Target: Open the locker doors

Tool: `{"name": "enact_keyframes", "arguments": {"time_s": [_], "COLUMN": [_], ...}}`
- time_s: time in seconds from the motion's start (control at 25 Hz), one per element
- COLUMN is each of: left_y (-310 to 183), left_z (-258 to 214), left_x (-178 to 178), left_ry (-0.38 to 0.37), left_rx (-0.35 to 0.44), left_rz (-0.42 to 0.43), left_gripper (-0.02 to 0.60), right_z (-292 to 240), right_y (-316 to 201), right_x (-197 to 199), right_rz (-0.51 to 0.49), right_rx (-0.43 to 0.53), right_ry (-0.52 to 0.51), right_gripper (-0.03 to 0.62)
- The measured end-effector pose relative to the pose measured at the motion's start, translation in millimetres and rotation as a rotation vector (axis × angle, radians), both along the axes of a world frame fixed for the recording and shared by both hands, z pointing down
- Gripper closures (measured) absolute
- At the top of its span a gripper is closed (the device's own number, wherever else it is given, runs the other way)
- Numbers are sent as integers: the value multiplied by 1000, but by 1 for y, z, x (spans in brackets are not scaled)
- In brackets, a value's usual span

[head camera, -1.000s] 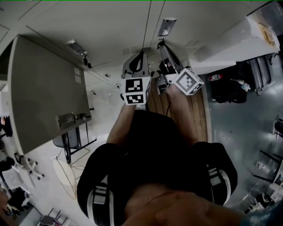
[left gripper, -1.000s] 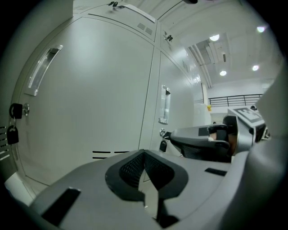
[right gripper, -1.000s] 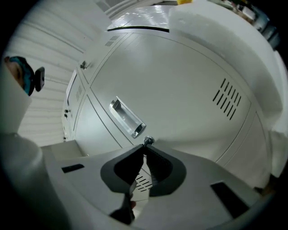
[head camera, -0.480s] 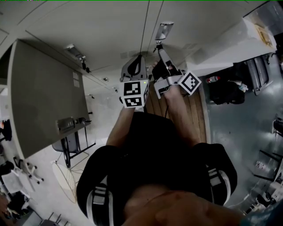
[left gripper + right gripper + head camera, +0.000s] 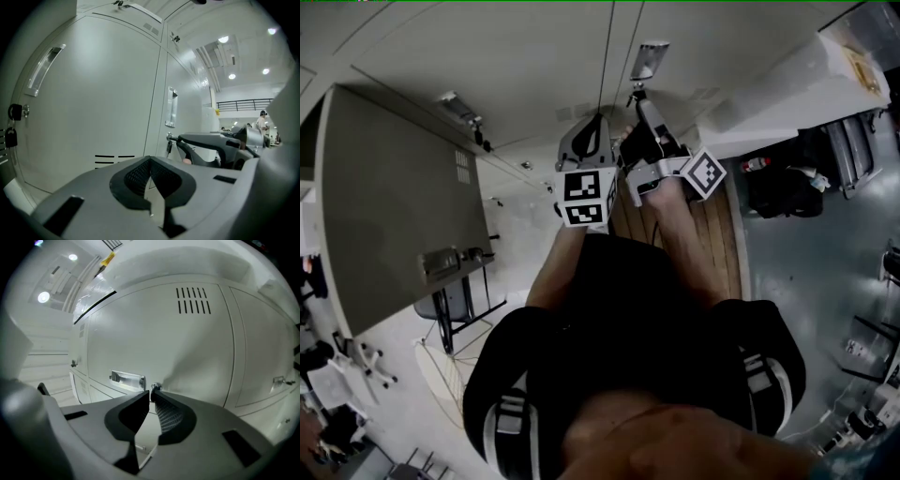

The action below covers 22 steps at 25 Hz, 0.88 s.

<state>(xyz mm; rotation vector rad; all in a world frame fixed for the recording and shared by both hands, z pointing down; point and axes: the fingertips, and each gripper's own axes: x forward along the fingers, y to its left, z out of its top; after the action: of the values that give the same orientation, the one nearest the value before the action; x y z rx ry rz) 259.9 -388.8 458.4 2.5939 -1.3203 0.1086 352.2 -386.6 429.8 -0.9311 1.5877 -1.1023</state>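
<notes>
Locker doors (image 5: pixel 93 93): white, smooth | floor (image 5: pixel 797 281): grey, glossy | ceiling lights (image 5: pixel 223 39): lit

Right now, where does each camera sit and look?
Head view: on the person's head, facing steeply down; shows forearms, black shirt, left tool, right tool.
Left gripper view: on the left tool, facing locker doors; shows its shut jaws.
Right gripper view: on the right tool, facing the lock knob its jaws pinch.
Head and left gripper views share the right tool.
</notes>
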Motion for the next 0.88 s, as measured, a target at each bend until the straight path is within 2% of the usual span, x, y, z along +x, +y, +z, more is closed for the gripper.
{"name": "enact_keyframes", "arguments": {"time_s": [0.16, 0.28, 0.52, 0.64, 0.8, 0.88], "left_y": [-2, -3, -7, -7, -8, -8], "left_z": [3, 3, -24, -33, -38, -38], "left_x": [-1, 0, 0, 1, 5, 7], "left_ry": [-5, -3, 6, 10, 14, 16], "left_rx": [-1, -4, 58, 80, 94, 96], "left_rz": [-4, 2, -1, 3, 9, 11], "left_gripper": [572, 572, 572, 572, 572, 571], "right_z": [-5, -9, -46, -66, -85, -86], "right_y": [1, 0, -2, 0, 0, -2], "right_x": [5, 14, 17, 5, -18, -25], "right_rz": [36, 79, 130, 137, 147, 145], "right_rx": [26, 33, 133, 206, 289, 301], "right_ry": [102, 215, 591, 787, 1107, 1205], "right_gripper": [514, 508, 508, 508, 508, 508]}}
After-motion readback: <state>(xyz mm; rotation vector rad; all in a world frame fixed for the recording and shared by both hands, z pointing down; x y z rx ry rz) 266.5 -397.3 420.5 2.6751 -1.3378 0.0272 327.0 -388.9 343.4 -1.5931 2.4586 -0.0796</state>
